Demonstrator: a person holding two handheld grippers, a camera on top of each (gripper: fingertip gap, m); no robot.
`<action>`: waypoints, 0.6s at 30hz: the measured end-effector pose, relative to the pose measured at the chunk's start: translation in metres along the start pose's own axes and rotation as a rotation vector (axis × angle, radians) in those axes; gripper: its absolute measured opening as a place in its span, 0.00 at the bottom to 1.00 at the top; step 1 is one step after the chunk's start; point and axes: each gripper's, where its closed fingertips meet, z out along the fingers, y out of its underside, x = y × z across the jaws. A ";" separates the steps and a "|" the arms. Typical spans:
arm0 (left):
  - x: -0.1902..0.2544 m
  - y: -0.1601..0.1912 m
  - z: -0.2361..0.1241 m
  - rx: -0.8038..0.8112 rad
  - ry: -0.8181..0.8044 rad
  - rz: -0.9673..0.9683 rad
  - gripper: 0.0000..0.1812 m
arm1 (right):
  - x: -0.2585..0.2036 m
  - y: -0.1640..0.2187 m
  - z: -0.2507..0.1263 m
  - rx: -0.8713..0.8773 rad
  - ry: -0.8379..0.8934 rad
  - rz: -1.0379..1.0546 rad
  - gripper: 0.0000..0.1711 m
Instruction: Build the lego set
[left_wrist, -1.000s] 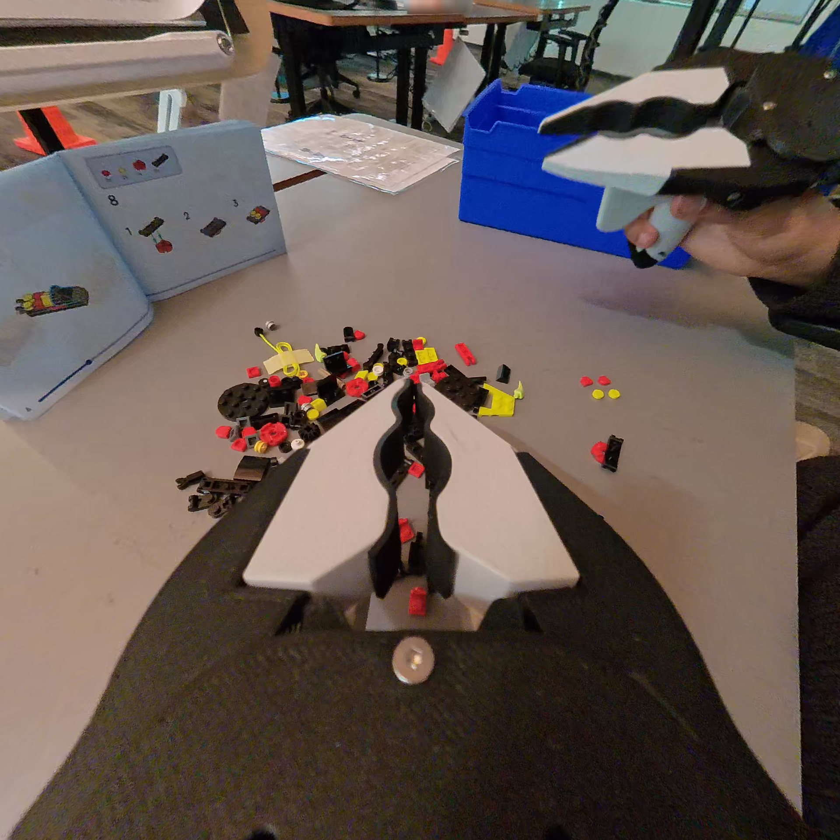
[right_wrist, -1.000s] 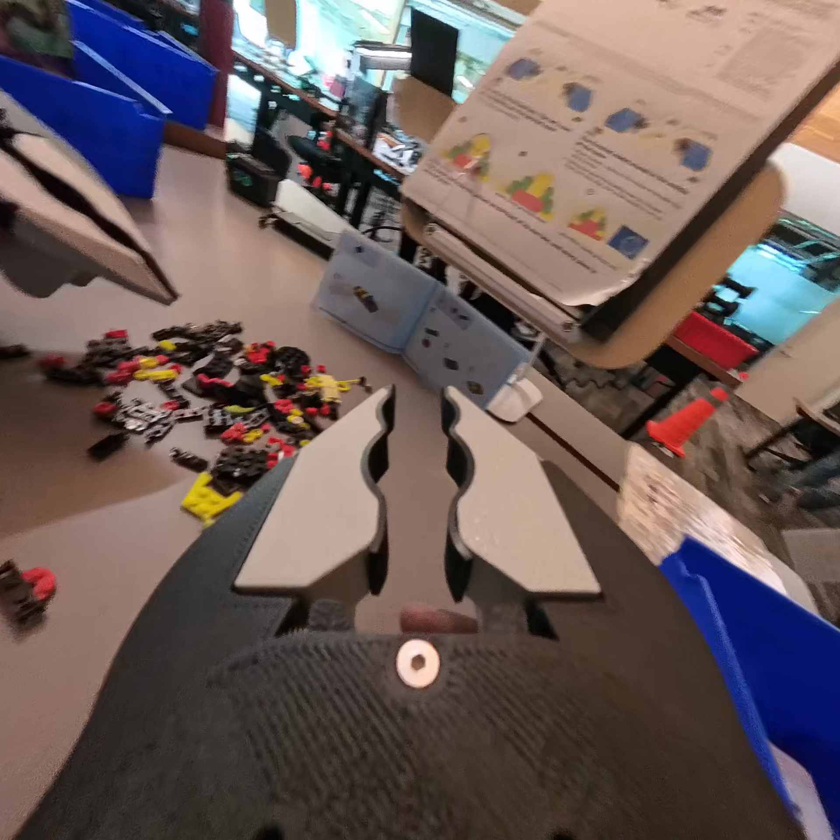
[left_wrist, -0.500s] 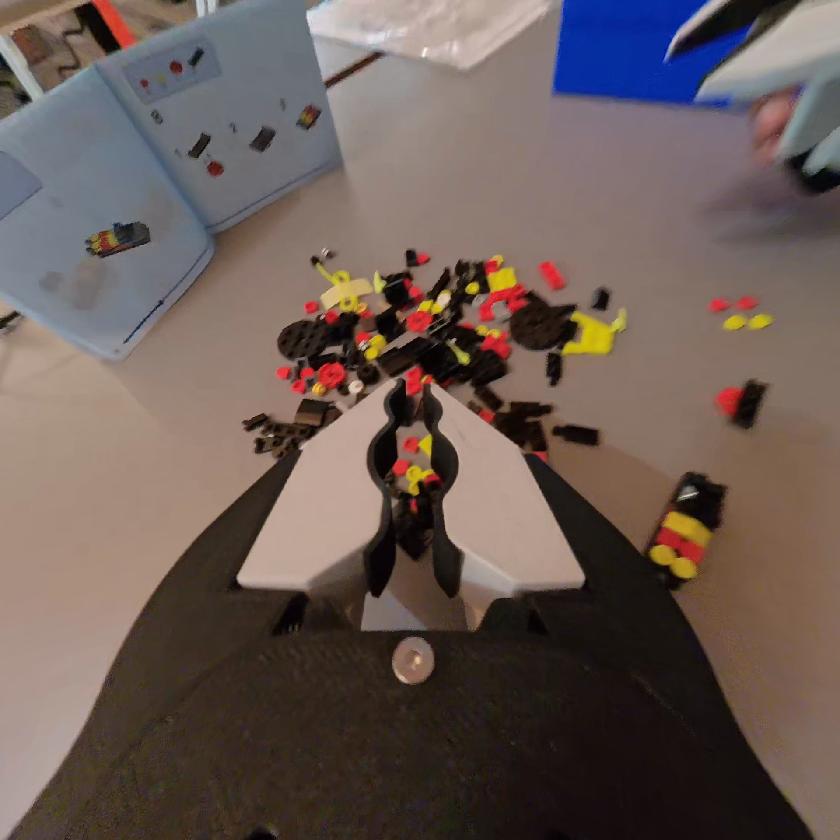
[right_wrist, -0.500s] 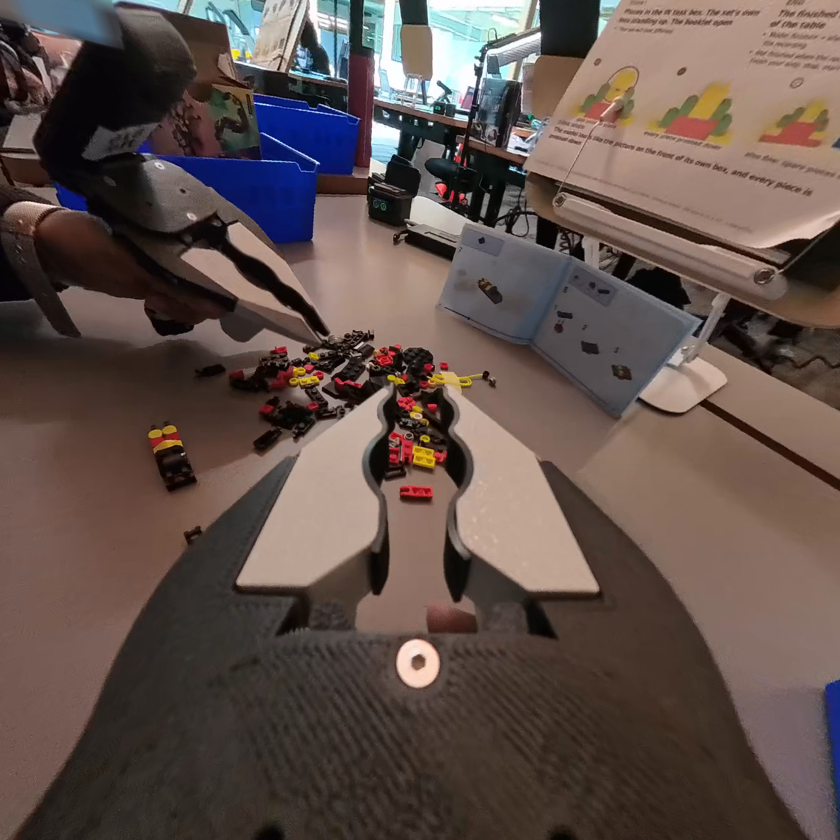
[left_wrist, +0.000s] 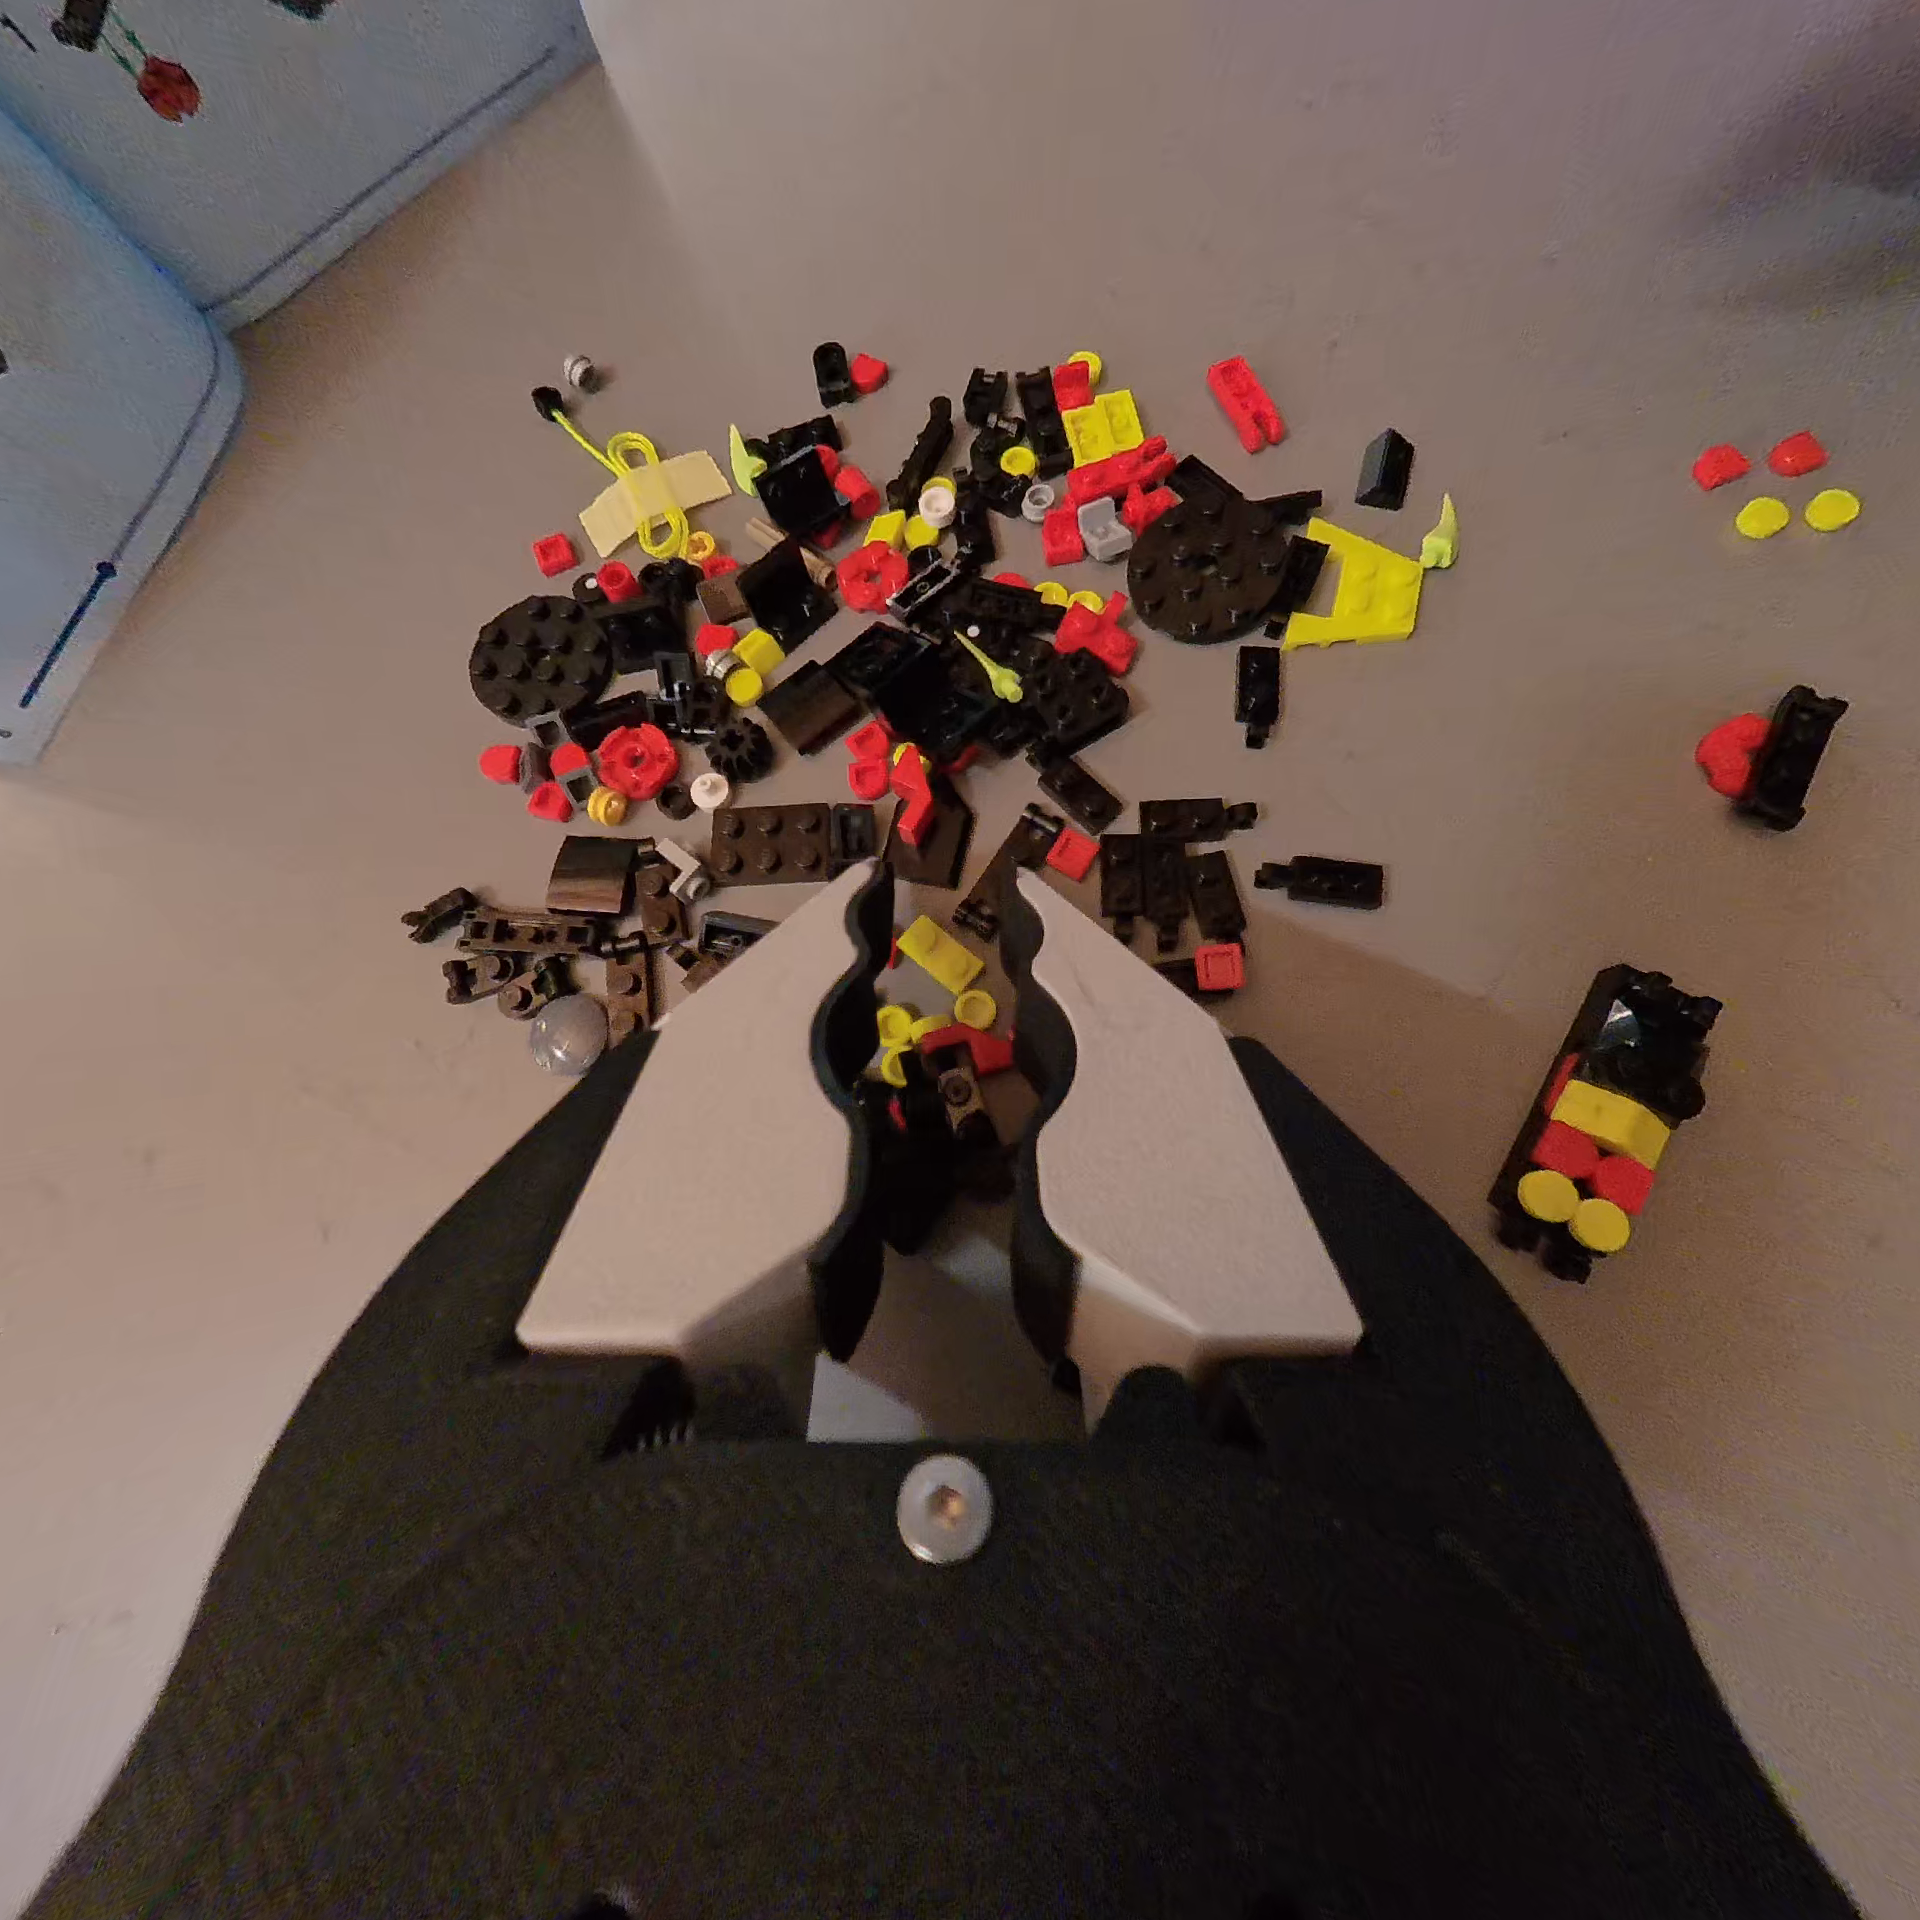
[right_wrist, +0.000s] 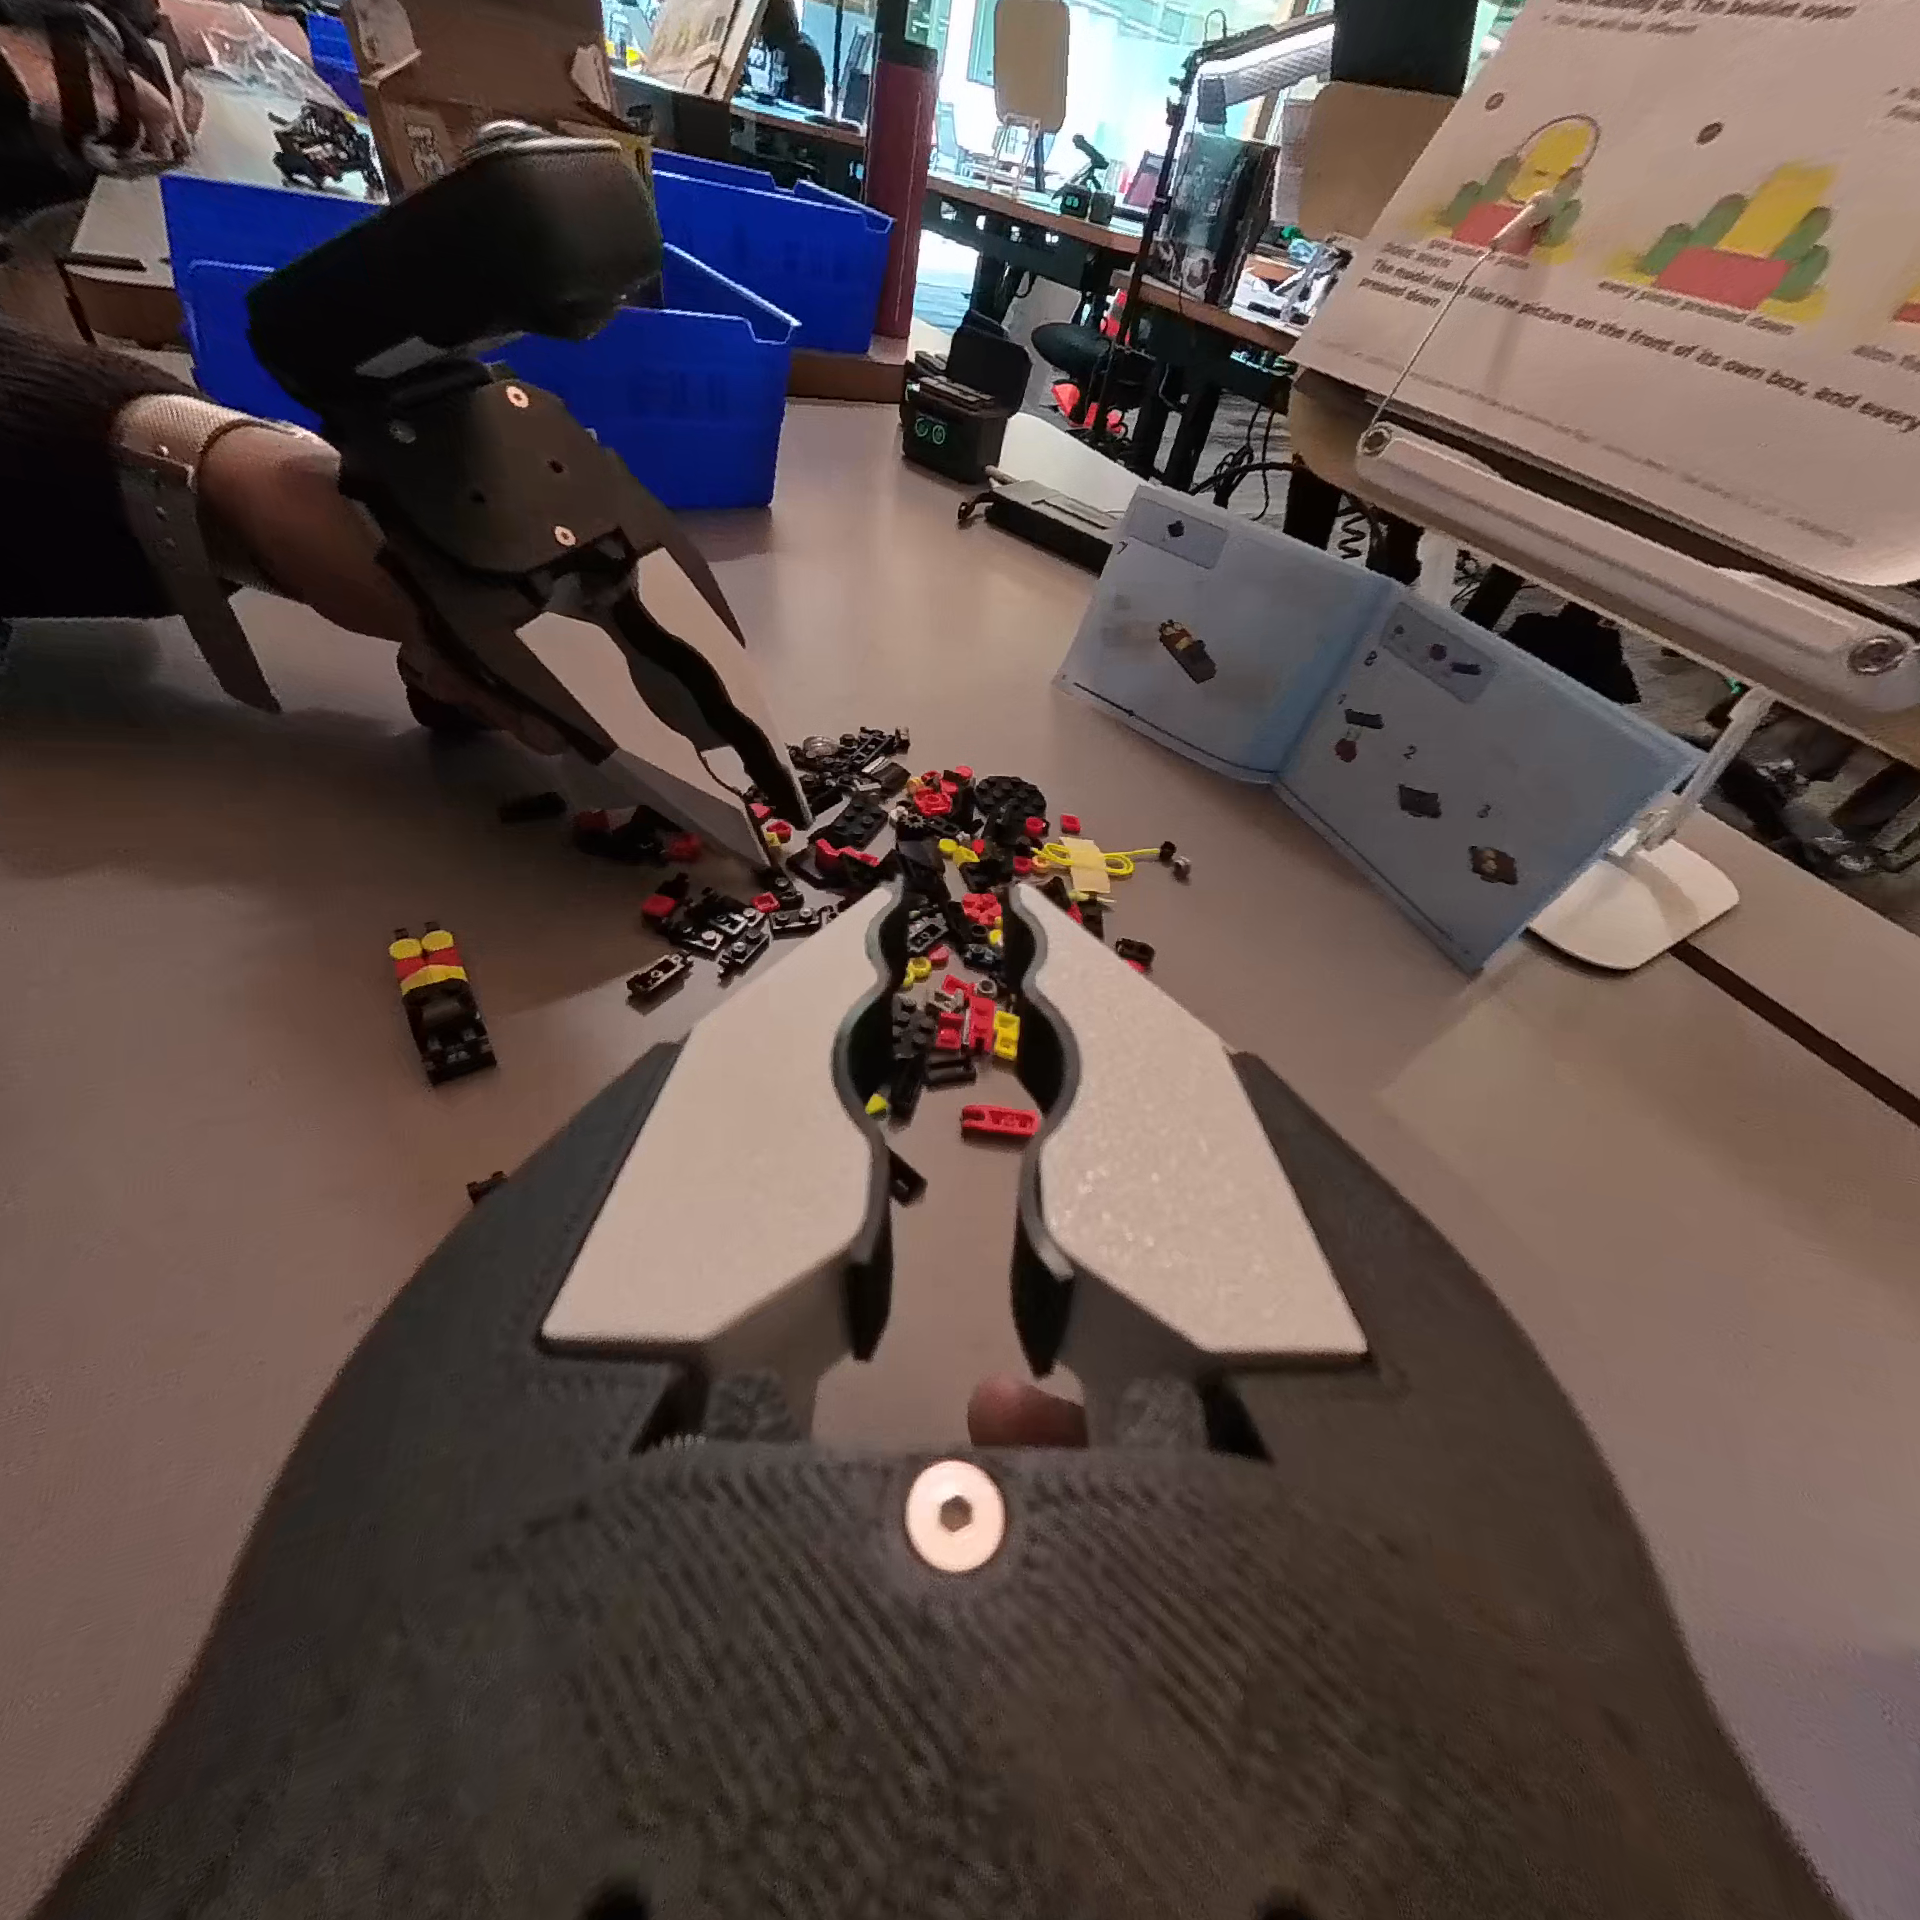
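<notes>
A pile of loose black, red and yellow lego pieces (left_wrist: 914, 644) lies on the grey table (left_wrist: 312, 1143). My left gripper (left_wrist: 951, 883) is open and empty, tips low over the near edge of the pile. In the right wrist view the left gripper (right_wrist: 774, 831) points down with its tips in the pile (right_wrist: 935, 862). My right gripper (right_wrist: 956, 899) is open and empty, hovering over the pile's other side. A partly built black, red and yellow model (left_wrist: 1600, 1122) lies apart from the pile; it also shows in the right wrist view (right_wrist: 442, 997).
A small red and black sub-assembly (left_wrist: 1771, 753) and a few red and yellow round pieces (left_wrist: 1777, 488) lie to the right. An open blue instruction booklet (right_wrist: 1403, 748) stands behind the pile. Blue bins (right_wrist: 644, 384) and a stand holding a printed sheet (right_wrist: 1662, 260) sit farther off. My right fingertips sit around 15 centimetres from my left ones.
My left gripper has tilted down and come close over the pile, and its jaws have opened wider. My right gripper has swung round to face the pile and dropped nearer to it.
</notes>
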 end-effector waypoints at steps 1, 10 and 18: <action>0.001 0.000 0.000 -0.001 0.004 0.002 0.10 | -0.001 0.001 0.001 -0.005 0.000 -0.006 0.09; 0.017 0.007 0.000 -0.041 0.110 -0.020 0.09 | -0.004 0.004 0.002 -0.027 -0.001 -0.043 0.09; 0.017 0.005 0.000 -0.032 0.104 -0.017 0.09 | -0.007 0.007 0.004 -0.050 -0.004 -0.094 0.09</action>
